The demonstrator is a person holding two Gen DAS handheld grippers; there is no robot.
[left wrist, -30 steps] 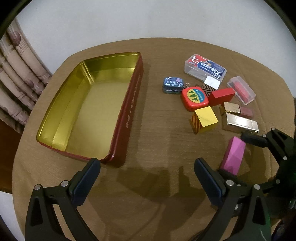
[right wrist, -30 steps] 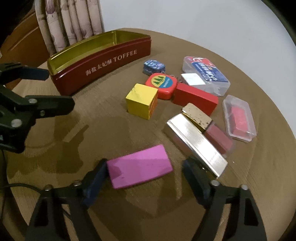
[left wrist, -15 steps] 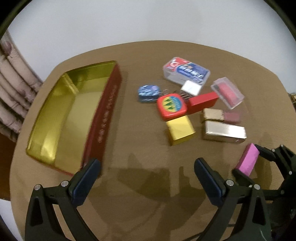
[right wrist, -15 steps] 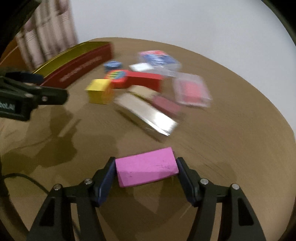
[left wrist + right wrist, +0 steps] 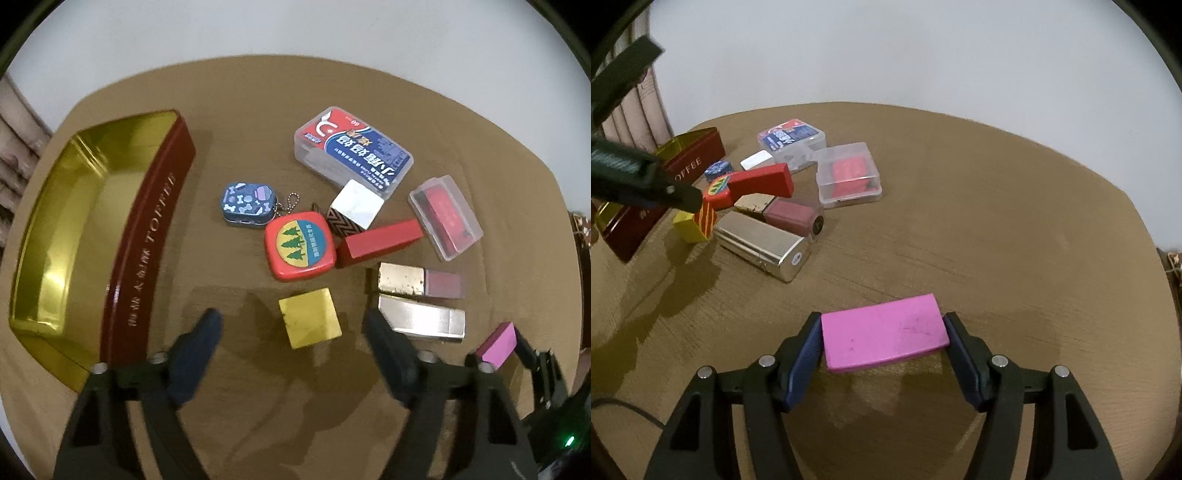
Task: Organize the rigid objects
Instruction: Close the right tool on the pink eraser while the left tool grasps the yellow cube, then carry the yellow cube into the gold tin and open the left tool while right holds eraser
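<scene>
your right gripper (image 5: 882,338) is clamped on the pink block (image 5: 884,336) — keep it level toward the toffee tin (image 5: 96,229); your left gripper (image 5: 293,341), nothing between its fingers, is closing over the yellow cube (image 5: 309,317) — centre it first.

Domestic room: round brown-clothed table (image 5: 997,229), patterned curtain (image 5: 639,110) at far left, plain white wall (image 5: 886,55) behind.

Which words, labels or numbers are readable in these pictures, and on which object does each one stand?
"TOFFEE": red side of the gold-lined tin, after Chinese characters too blurred to read.
"60": corner of the clear plastic box with blue and red label; its Chinese print is unreadable.
Red tape measure: ring text too small.
Silver case: end sticker illegible.
</scene>
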